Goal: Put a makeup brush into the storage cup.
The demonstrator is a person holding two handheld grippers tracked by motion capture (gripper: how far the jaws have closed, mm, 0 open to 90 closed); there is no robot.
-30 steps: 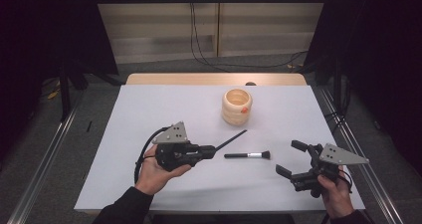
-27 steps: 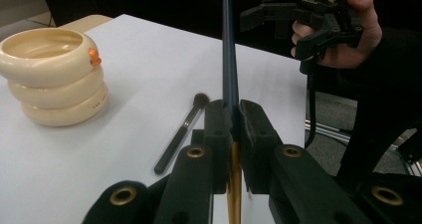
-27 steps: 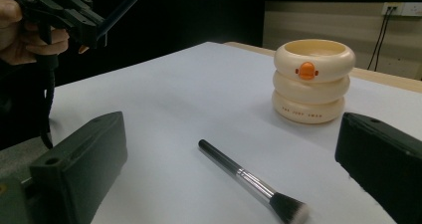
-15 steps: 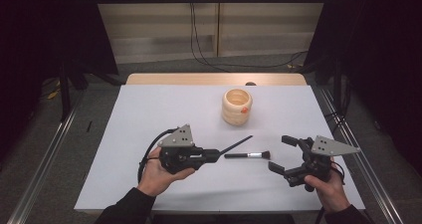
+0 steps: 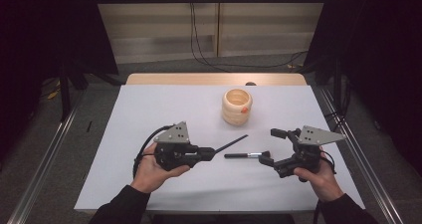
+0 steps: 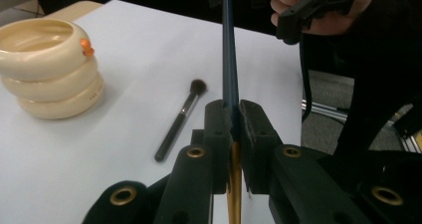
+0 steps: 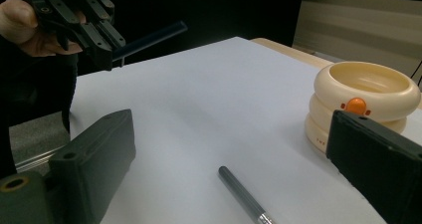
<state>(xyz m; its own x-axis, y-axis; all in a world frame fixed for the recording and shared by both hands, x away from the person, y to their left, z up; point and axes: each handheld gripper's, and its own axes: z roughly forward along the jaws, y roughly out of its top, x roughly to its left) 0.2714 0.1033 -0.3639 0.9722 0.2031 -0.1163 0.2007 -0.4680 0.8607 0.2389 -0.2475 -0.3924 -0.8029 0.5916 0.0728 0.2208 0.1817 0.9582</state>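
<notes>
While the left gripper [image 5: 206, 153] sits low over the white table [image 5: 149, 109], its jaws are clamped tight on a thin dark stick [image 5: 231, 144] with nothing of a gap left; left gripper view shows the stick [image 6: 229, 50] pinched between the two black pads, dark blue above the grip and yellowish below it. Stick runs out from the jaws up and toward the far right in high view, tip ending near the middle of the table, apart from the cream holder [image 5: 237, 106]. Left hand [image 5: 154, 169] wraps the gripper body from below, cable looping at its left side.

Right gripper [image 5: 273, 147] is held by the right hand [image 5: 318, 176] at the right side of the table, jaws wide apart with nothing pressed between them; they have just been closing a little but hold nothing. Makeup brush [image 5: 247, 155] lies flat on the table between the two grippers, handle pointing left, dark bristle head at the right, just beside the nearer right jaw; touching or not, cannot tell. Right gripper view has the brush handle [image 7: 244, 196] lying on the table between the spread jaws, untouched, and the left gripper [image 7: 102, 45] with its stick farther off at top left.

Cream holder is a stack of rounded rings, open on top, upright, with a small orange spot [image 5: 244, 110] on its side; stands farther back on the table, well apart from both grippers
</notes>
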